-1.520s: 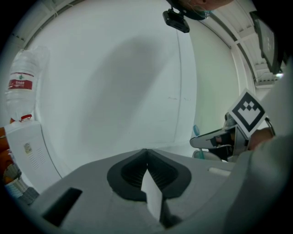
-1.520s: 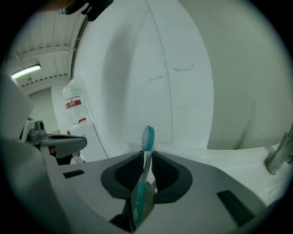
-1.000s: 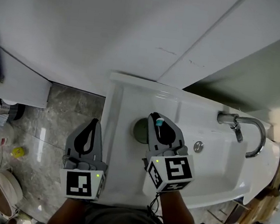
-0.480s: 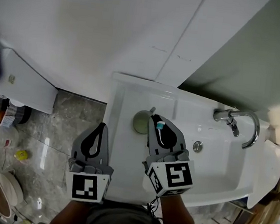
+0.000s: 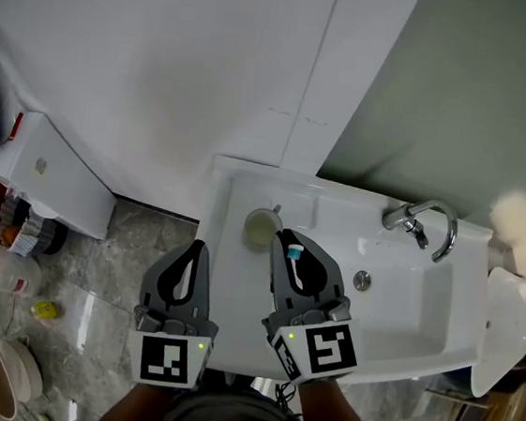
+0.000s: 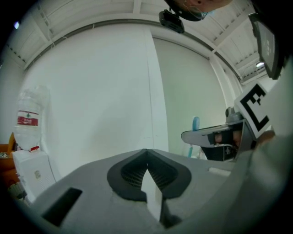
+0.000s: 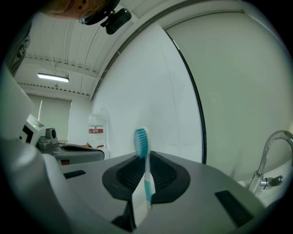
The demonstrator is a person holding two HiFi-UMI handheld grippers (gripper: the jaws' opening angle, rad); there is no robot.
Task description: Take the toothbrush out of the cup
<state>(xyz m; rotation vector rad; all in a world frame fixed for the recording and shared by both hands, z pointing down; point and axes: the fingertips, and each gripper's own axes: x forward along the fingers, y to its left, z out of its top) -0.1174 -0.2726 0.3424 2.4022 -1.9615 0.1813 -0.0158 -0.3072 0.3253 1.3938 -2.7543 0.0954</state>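
A white and teal toothbrush (image 7: 145, 173) stands upright between the jaws of my right gripper (image 7: 145, 157), which is shut on its handle, bristles up. In the head view that gripper (image 5: 284, 245) hangs over the left part of the white sink (image 5: 403, 306), with the brush head (image 5: 294, 253) showing at its tip. The pale green cup (image 5: 261, 228) stands on the sink's left ledge, just beyond the jaws and apart from them. My left gripper (image 5: 194, 254) hovers beside the sink's left edge, shut with nothing in it (image 6: 146, 153).
A chrome faucet (image 5: 422, 223) curves over the basin at the right. A cream block (image 5: 525, 230) sits at the far right. A white box (image 5: 49, 181), a plastic bottle (image 6: 29, 119) and several small things lie on the marble floor (image 5: 95, 280) to the left.
Both grippers have risen and drawn back toward me. The toothbrush has gone up with the right gripper, farther from the cup. The cup has stayed on the ledge.
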